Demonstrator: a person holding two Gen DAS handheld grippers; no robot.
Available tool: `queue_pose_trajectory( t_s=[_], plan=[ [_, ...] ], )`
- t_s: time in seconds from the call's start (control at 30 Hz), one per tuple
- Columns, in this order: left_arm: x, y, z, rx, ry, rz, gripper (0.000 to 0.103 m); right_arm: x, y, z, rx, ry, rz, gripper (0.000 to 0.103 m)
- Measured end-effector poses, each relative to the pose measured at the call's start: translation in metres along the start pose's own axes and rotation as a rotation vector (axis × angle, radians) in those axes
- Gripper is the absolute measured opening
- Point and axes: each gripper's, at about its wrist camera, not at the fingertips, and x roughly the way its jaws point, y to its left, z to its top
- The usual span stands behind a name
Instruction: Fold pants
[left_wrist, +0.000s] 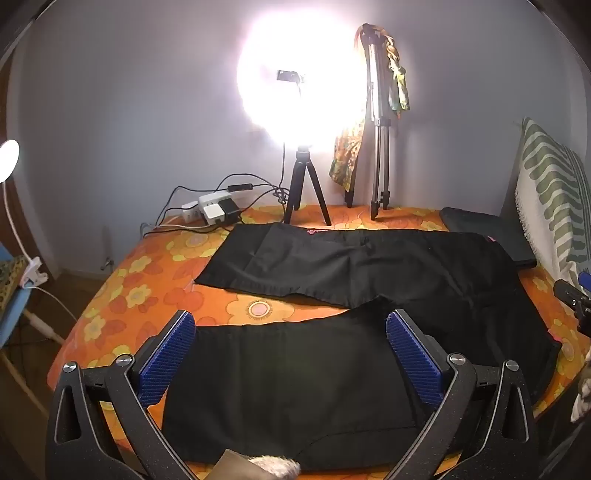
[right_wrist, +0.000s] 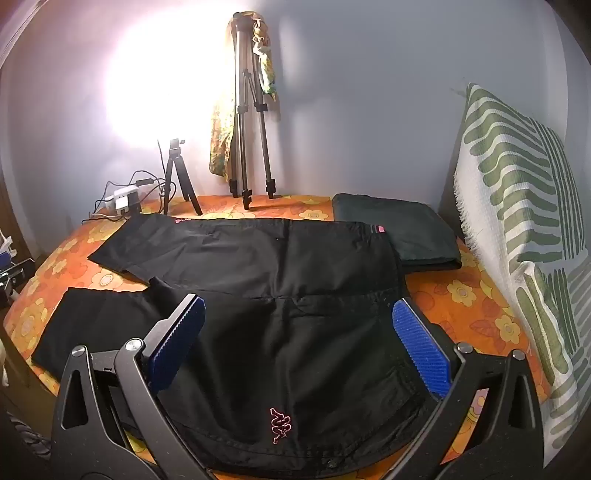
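Note:
Black pants (left_wrist: 332, 266) lie flat on an orange flowered bedspread (left_wrist: 147, 288), legs spread apart and pointing left. My left gripper (left_wrist: 291, 325) is open, hovering above the near leg (left_wrist: 288, 380), holding nothing. My right gripper (right_wrist: 299, 314) is open above the waist and hip part of the pants (right_wrist: 295, 350), near a pink logo (right_wrist: 279, 424). The far leg (right_wrist: 207, 251) stretches toward the left. The right gripper's tip shows at the right edge of the left wrist view (left_wrist: 576, 299).
A small tripod with a very bright ring light (left_wrist: 306, 192), a tall tripod with a scarf (left_wrist: 380, 147) and a power strip with cables (left_wrist: 214, 210) stand at the bed's far edge. A dark folded cloth (right_wrist: 399, 229) and a green-striped pillow (right_wrist: 517, 221) lie at the right.

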Motion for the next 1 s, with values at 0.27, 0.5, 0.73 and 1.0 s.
queue_pose_trajectory(
  t_s=[0.27,0.5,0.73,1.0],
  plan=[
    [0.0012,-0.0067,-0.0047,0.007,-0.005,0.014,0.103,0.0017,-0.0008,-0.0002,0.012,0.011,0.008,0.103],
    [0.0025,-0.002,-0.0004,0.002,0.009,0.01,0.103,0.0048,0.0008,0.0002,0.008,0.014,0.008,0.103],
    [0.0022,-0.0015,0.0003,0.001,0.009,0.009,0.103,0.005,-0.0006,0.0003,0.008,0.013,0.009,0.103],
    [0.0019,-0.0024,0.0005,0.006,0.004,0.019,0.103,0.0041,0.0009,-0.0002,0.008,0.013,0.006,0.103]
  ],
)
